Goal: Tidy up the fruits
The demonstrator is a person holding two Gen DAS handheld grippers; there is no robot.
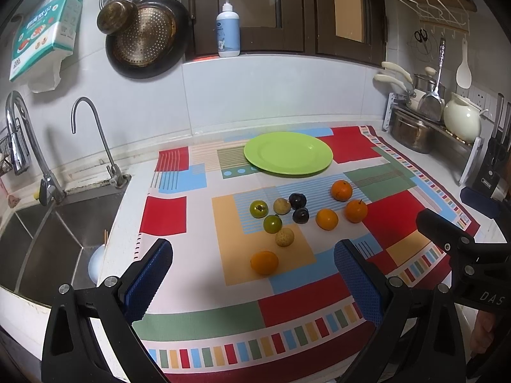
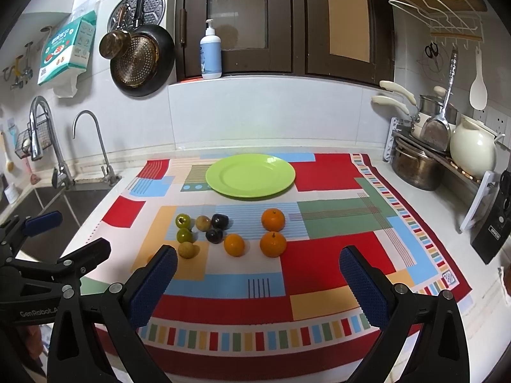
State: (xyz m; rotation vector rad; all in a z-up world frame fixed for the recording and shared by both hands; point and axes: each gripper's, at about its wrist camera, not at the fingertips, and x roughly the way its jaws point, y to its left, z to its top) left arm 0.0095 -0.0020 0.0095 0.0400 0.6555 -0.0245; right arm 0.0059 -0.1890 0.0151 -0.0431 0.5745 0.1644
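Observation:
A green plate (image 1: pixel 289 153) (image 2: pixel 250 175) lies empty at the back of the patterned cloth. In front of it sit several loose fruits: oranges (image 1: pixel 341 190) (image 2: pixel 273 219), two dark plums (image 1: pixel 297 200) (image 2: pixel 220 221), two green fruits (image 1: pixel 258 208) (image 2: pixel 183 221) and two tan fruits (image 1: pixel 284 236) (image 2: pixel 186 250). One orange (image 1: pixel 264 262) lies nearest my left gripper (image 1: pixel 252 274), which is open and empty above the cloth's front. My right gripper (image 2: pixel 258 279) is open and empty, hovering over the front of the cloth, right of the left one.
A steel sink (image 1: pixel 48 245) with two faucets (image 1: pixel 95 134) lies left of the cloth (image 2: pixel 335 255). A dish rack with pots and a cream teapot (image 2: pixel 472 151) stands at the right, with a knife block (image 2: pixel 495 220) beside it. Pans (image 2: pixel 140 60) hang on the wall.

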